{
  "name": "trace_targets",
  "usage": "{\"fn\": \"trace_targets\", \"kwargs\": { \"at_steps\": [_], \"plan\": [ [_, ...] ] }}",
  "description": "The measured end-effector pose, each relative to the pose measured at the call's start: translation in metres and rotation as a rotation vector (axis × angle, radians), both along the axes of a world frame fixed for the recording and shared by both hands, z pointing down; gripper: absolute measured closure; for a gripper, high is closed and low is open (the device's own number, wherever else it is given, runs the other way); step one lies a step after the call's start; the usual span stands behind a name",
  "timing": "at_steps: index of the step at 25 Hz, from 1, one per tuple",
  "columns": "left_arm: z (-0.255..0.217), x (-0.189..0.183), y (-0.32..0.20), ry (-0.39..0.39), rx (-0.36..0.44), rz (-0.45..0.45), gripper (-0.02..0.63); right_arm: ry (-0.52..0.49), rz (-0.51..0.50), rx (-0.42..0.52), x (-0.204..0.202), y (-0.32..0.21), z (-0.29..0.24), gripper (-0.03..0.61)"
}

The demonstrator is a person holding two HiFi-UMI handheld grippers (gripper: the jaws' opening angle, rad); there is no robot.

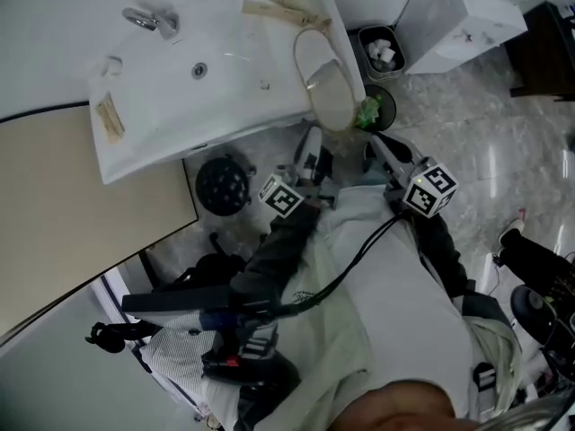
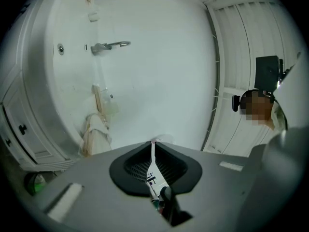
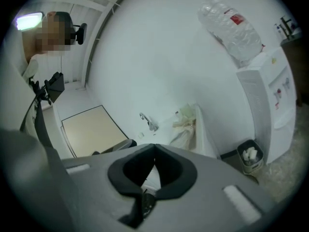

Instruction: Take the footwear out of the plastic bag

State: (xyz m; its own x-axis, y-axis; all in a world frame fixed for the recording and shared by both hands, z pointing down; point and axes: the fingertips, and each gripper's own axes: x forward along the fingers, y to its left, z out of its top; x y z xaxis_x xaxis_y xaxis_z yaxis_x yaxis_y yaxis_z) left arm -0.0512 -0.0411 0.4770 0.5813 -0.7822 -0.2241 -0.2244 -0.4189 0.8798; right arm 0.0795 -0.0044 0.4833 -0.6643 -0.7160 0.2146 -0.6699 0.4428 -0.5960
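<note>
near the white basin (image 1: 180, 106), left hand-held gripper (image 2: 153, 142) and right hand-held gripper (image 3: 154, 146) both clenched shut, waste bin (image 1: 367, 54) alongside

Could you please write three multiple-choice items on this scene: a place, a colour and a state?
1. Where lies the clear plastic bag of pale footwear? A floor; B white basin counter; C drawer.
2. The crumpled paper in the small grey bin is: A white; B red; C black.
3. Fingers of the left gripper and right gripper are: A wide open; B closed together; C clamped on the bag.
Answers: B, it rests at the counter's end; A, pale scraps inside; B, both gripper views show them meeting.
</note>
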Motion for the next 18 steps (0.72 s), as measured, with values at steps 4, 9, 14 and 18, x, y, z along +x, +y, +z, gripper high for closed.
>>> {"fn": "trace_targets", "kwargs": {
  "at_steps": [4, 9, 14, 18],
  "plan": [
    [0.0, -0.004, 0.0, 0.002, 0.001, -0.018, 0.611, 0.191, -0.027, 0.139, 0.012, -0.017, 0.011, 0.577],
    [0.0, -0.017, 0.002, 0.016, -0.002, -0.067, 0.611, 0.19, -0.091, 0.119, 0.016, -0.053, 0.019, 0.577],
    [0.001, -0.033, 0.006, -0.004, -0.001, -0.132, 0.611, -0.247, -0.055, -0.175, 0.013, -0.078, 0.052, 0.446],
    [-0.003, -0.041, 0.008, 0.059, 0.002, -0.176, 0.611, -0.302, -0.03, -0.302, -0.001, -0.082, 0.076, 0.31]
  ]
}}
